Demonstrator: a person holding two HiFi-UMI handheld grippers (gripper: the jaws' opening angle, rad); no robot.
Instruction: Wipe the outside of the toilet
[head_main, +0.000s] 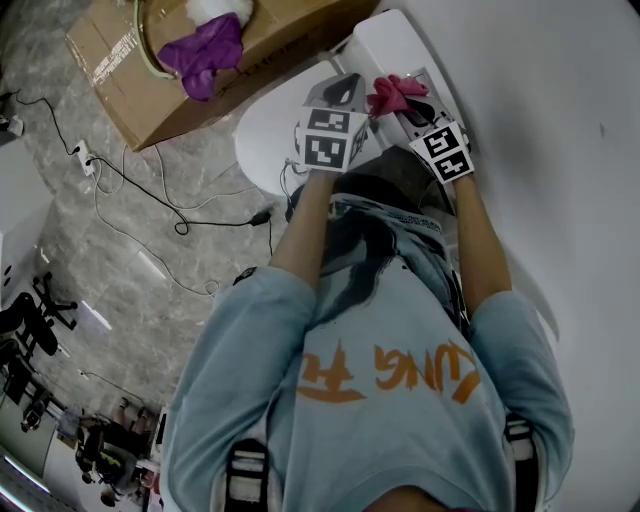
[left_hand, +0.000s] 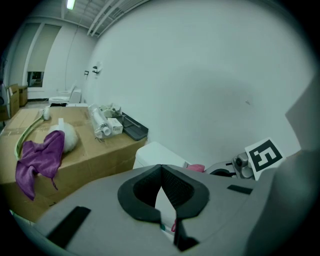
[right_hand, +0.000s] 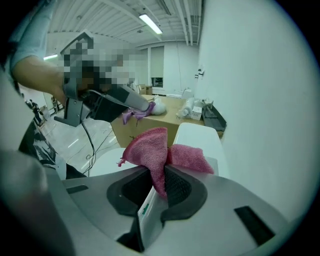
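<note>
The white toilet (head_main: 268, 135) is straight below me, its tank (head_main: 390, 42) against the wall. My right gripper (head_main: 403, 103) hovers over the tank end, shut on a pink cloth (head_main: 393, 93). In the right gripper view the pink cloth (right_hand: 152, 147) bunches out of the jaws above the tank (right_hand: 199, 136) and the lid (right_hand: 105, 161). My left gripper (head_main: 343, 95) is close beside it on the left, over the seat. In the left gripper view its jaws (left_hand: 161, 169) meet at the tips with nothing in them, and the tank (left_hand: 156, 153) lies ahead.
A cardboard box (head_main: 120, 70) stands left of the toilet with a purple cloth (head_main: 205, 52) and a white fluffy thing (head_main: 215, 8) on it. Cables (head_main: 140, 190) trail over the tiled floor at the left. The white wall (head_main: 560, 120) runs along the right.
</note>
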